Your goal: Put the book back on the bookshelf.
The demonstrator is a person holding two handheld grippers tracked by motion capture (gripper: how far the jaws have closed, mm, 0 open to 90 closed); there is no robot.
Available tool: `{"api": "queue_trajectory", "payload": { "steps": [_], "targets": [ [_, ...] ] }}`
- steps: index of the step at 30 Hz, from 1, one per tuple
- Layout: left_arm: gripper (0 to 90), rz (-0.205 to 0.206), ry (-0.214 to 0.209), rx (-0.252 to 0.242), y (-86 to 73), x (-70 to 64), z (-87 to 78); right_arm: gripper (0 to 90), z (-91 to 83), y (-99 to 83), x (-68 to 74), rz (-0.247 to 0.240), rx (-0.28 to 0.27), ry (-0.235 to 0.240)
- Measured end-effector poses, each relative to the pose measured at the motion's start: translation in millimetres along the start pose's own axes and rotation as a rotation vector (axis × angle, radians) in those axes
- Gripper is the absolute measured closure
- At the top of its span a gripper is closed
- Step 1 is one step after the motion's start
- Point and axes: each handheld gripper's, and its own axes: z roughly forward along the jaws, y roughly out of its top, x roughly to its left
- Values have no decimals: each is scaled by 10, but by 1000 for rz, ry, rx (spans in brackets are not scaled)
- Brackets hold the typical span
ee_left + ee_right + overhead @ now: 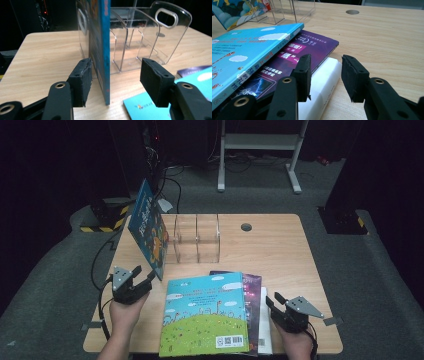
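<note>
A blue picture book (148, 227) stands on edge at the left end of a clear acrylic rack (197, 240). My left gripper (144, 272) is open just in front of it. In the left gripper view the book's near edge (106, 50) stands between the open pads, with the left pad (81, 77) close beside it. A stack of three books lies at the front: a light blue one (205, 315) on top, then a purple one (252, 287), with a white one (265, 320) at the bottom. My right gripper (273, 300) is open at the stack's right side, its jaws either side of the white book's corner (324, 77).
The rack's other compartments (140, 42) hold nothing. A round cable hole (246, 227) sits behind the rack. The right half of the wooden table (285, 255) is bare. A metal stand (260, 142) and cables are on the floor beyond.
</note>
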Motion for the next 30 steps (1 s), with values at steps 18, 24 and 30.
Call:
{"api": "queue_trajectory", "payload": {
  "steps": [18, 24, 30],
  "targets": [
    [401, 8, -96, 172, -418, -206, 15, 598, 14, -7, 25, -15, 8, -1],
    [368, -46, -134, 241, -586, -246, 12, 585, 32, -11, 39, -23, 27, -6],
    [326, -49, -162, 326, -743, -318, 10, 543, 52, -5, 99, -61, 37, -9]
  ]
}}
